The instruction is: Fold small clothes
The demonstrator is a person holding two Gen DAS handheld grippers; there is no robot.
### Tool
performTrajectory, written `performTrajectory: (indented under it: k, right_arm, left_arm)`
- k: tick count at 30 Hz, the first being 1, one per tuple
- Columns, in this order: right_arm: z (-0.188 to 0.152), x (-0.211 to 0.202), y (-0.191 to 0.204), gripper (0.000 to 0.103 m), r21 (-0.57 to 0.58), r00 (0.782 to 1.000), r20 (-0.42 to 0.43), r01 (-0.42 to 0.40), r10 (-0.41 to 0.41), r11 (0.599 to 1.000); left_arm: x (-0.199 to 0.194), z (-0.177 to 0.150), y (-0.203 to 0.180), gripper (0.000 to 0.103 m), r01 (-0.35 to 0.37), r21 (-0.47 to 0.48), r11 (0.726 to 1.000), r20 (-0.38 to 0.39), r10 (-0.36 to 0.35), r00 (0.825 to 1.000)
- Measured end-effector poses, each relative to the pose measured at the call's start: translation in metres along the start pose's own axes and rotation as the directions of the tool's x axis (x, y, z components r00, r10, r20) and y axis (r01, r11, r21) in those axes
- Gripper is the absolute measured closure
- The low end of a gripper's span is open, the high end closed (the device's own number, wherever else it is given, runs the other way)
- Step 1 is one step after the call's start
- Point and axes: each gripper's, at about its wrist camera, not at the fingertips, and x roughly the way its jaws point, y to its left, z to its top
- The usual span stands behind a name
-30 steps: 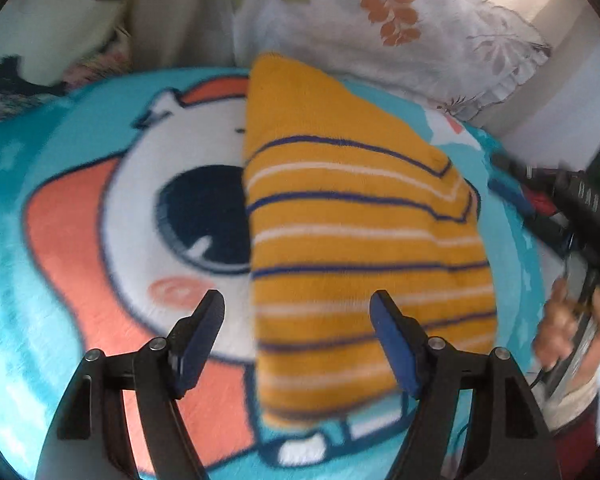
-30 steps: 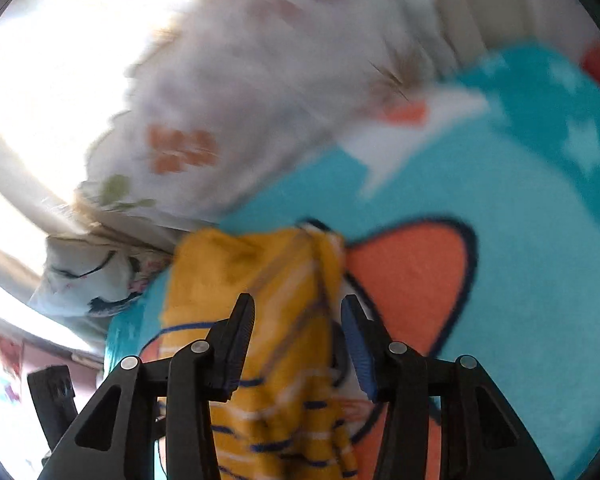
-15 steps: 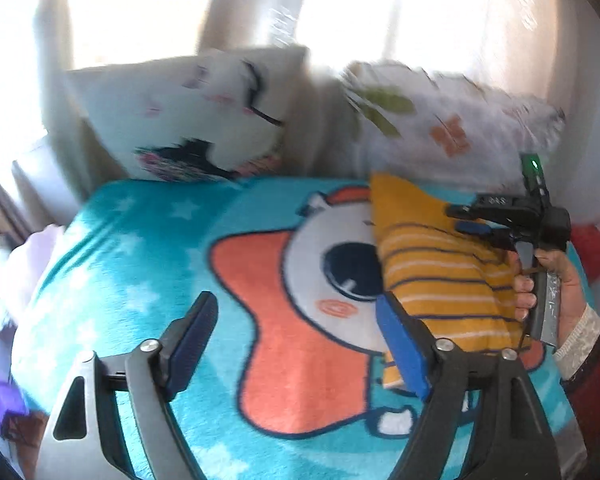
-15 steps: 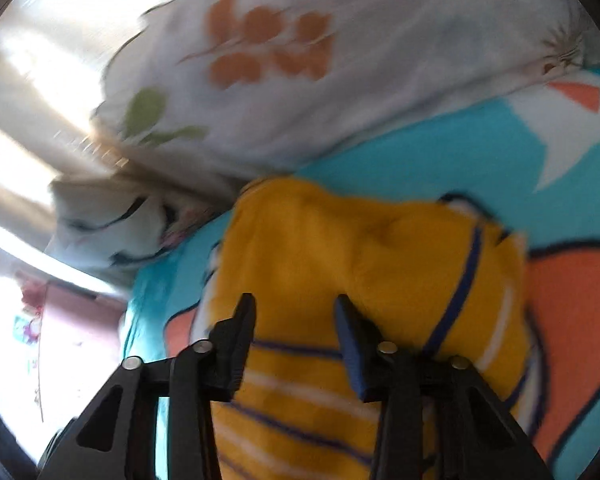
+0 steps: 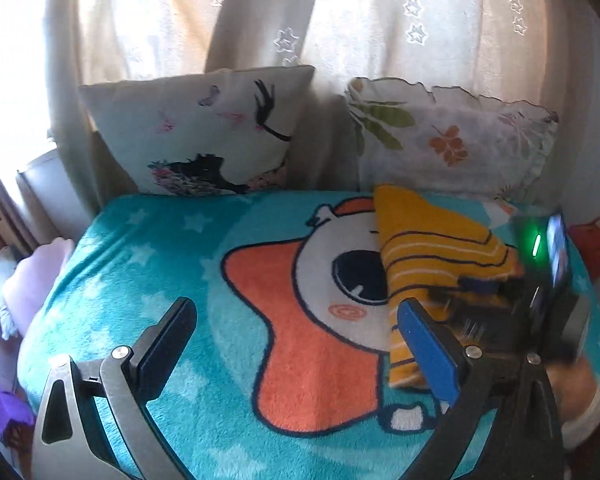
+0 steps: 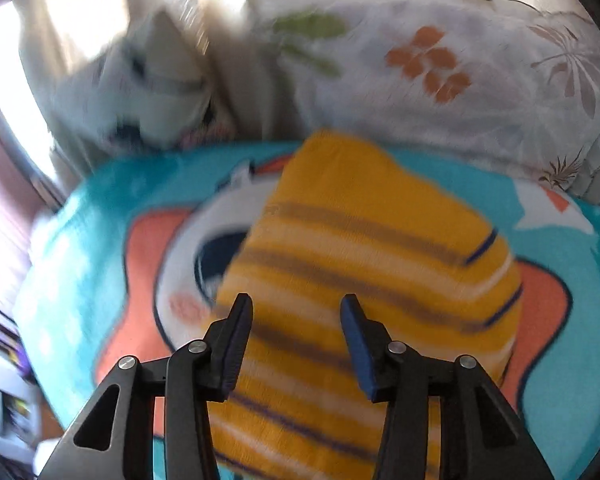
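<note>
Yellow striped garment (image 6: 364,248) lies folded on the blanket (image 5: 172,264) beneath the opening, empty right claw (image 6: 296,340).

I find no readable words, numbers or brand marks anywhere before me. The teal blanket (image 5: 148,280) carries only a cartoon figure and stars, the two pillows carry pictures, and the device with a green light (image 5: 537,245) shows no legible lettering.
</note>
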Motion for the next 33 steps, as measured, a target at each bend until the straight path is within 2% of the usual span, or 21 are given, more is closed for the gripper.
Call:
performTrajectory:
  k: [2,4,9,12,14,17,21,26,31,33]
  right_arm:
    - [-0.019,-0.004,0.017,0.040,-0.043,0.998,0.003,0.065,-0.065,0.997]
    - [-0.036,-0.007,0.020,0.037,-0.028,0.998,-0.032,0.062,-0.063,0.998]
    - [-0.070,-0.016,0.000,0.037,0.151,0.994,-0.105,0.050,-0.035,0.987]
    - [-0.082,-0.033,-0.013,0.037,0.218,0.991,-0.128,0.068,-0.041,0.974]
    - [-0.083,-0.055,-0.017,0.037,0.256,0.995,-0.086,0.066,-0.045,0.964]
    - [-0.070,-0.083,-0.020,0.036,0.287,0.997,0.020,0.070,-0.079,0.955]
    - [-0.049,-0.080,-0.038,0.034,0.364,0.991,0.071,0.081,-0.114,0.928]
    - [-0.040,-0.050,-0.060,0.034,0.434,0.992,0.030,0.096,-0.120,0.896]
    - [-0.060,-0.034,-0.087,0.034,0.497,0.987,-0.054,0.161,-0.154,0.853]
    - [-0.070,-0.034,-0.099,0.033,0.516,0.977,-0.093,0.211,-0.190,0.830]
  left_arm:
    - [0.001,-0.002,0.002,0.003,0.028,0.001,1.000,-0.010,-0.028,1.000]
    - [0.001,-0.005,0.006,0.003,0.048,0.011,0.999,-0.014,-0.047,0.999]
    - [0.005,-0.013,0.021,0.003,0.078,0.012,0.997,-0.053,-0.077,0.996]
    - [0.007,-0.020,0.030,0.003,0.101,0.011,0.995,-0.082,-0.100,0.992]
    - [0.004,-0.024,0.034,0.003,0.103,0.026,0.994,-0.086,-0.100,0.991]
    - [0.002,-0.031,0.038,0.003,0.094,0.051,0.994,-0.102,-0.088,0.991]
    - [-0.005,-0.037,0.041,0.003,0.082,0.079,0.993,-0.113,-0.073,0.991]
    - [-0.011,-0.043,0.043,0.003,0.039,0.127,0.991,-0.116,-0.024,0.993]
    - [-0.001,-0.046,0.043,0.003,0.019,0.129,0.992,-0.162,0.002,0.987]
    - [0.005,-0.045,0.039,0.003,0.018,0.129,0.991,-0.181,0.005,0.983]
